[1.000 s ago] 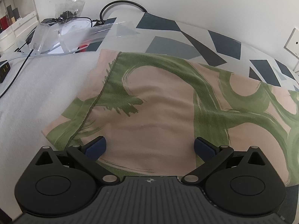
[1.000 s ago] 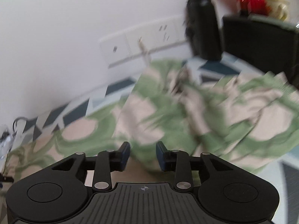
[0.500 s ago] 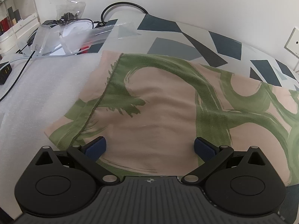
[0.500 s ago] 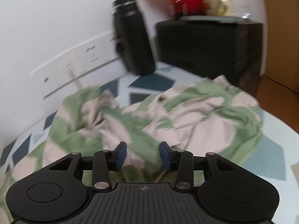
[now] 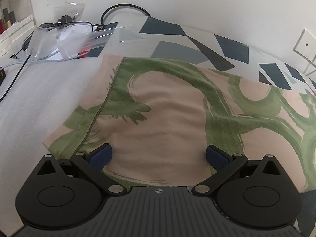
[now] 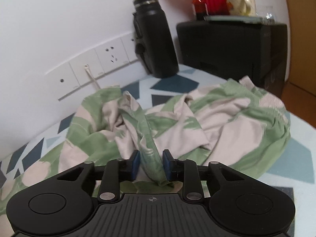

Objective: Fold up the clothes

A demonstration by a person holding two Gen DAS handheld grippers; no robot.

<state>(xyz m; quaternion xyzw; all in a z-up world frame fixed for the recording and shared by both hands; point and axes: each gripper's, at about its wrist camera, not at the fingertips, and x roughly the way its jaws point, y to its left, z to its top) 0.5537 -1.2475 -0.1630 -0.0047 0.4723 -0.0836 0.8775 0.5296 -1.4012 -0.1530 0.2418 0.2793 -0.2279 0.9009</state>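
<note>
A pink garment with green brush-stroke print [image 5: 167,118] lies flat on the patterned table cover in the left wrist view. My left gripper [image 5: 158,157] hovers over its near part, jaws spread wide with nothing between them. In the right wrist view the rest of the garment [image 6: 227,122] is a rumpled heap. A raised green fold [image 6: 151,158] of it runs up between the blue pads of my right gripper [image 6: 151,165]. Its jaws are closing around that fold, which brushes the right pad [image 6: 166,165], but a slim gap shows at the left pad.
A black flask [image 6: 154,39] and a black box [image 6: 233,47] stand at the back by the wall sockets [image 6: 110,57]. A red ornament and a mug sit on the box. Clear plastic bags [image 5: 65,39], cables and a white foam sheet [image 5: 39,98] lie left of the garment.
The right gripper has sunk toward the heap and narrowed; a cloth fold that lay below it now stands between its pads. The left gripper has stayed where it was, still wide.
</note>
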